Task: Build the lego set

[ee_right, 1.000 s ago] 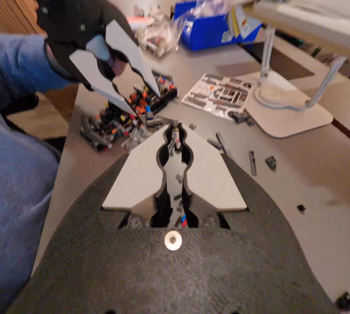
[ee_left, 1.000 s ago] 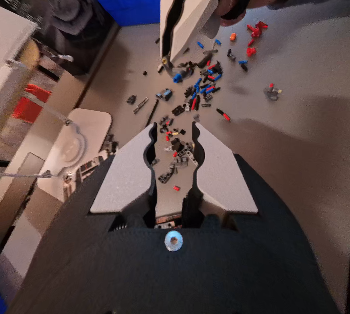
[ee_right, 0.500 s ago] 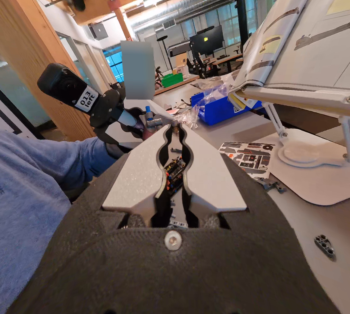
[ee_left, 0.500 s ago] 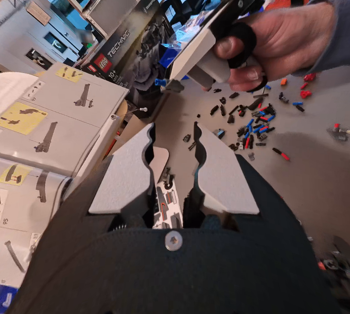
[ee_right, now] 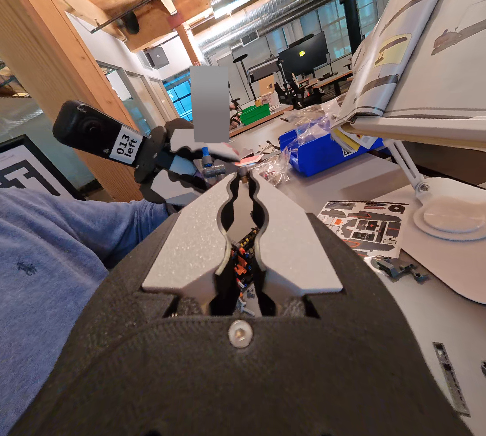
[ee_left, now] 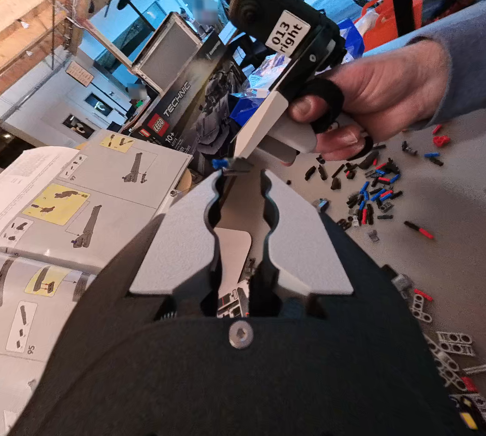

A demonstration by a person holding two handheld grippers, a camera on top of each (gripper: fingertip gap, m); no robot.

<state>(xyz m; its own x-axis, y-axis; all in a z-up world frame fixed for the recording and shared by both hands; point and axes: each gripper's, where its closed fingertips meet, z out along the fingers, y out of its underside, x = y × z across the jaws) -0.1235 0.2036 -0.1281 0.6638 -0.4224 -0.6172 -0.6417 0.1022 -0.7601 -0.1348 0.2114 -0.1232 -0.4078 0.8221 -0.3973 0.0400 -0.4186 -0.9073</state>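
Both claws are up off the table. On my left wrist feed the left gripper (ee_left: 240, 179) stands with its fingers parted and nothing between them; through the gap I see only the white stand base (ee_left: 232, 257) and a corner of the sticker sheet (ee_left: 232, 303). On the right wrist feed the right gripper (ee_right: 244, 176) has its tips pinched together on a small grey connector piece (ee_right: 214, 169) with a blue pin (ee_right: 205, 152) standing up from it. From the left feed I see the same piece (ee_left: 236, 165) at the tip of the right gripper (ee_left: 240, 157), just beyond my left fingers, apart from them as far as I can tell.

Nearest on the grey table (ee_left: 434, 260) lie light grey beams (ee_left: 420, 305). Farther out is a scatter of loose black, blue and red pins (ee_left: 373, 197), with a red piece (ee_left: 440, 140) beyond them. The open instruction booklet (ee_left: 79, 202) rests tilted on its stand at my left side. Behind it stands the dark set box (ee_left: 189, 108).

On the right feed the sticker sheet (ee_right: 364, 225) lies flat beside the stand base (ee_right: 452, 215), a dark grey part (ee_right: 399, 267) just at its near edge. A partly built black and orange assembly (ee_right: 243, 255) shows between my right fingers, down on the table. Further back sit clear bags (ee_right: 273, 167) and a blue bin (ee_right: 320, 152).
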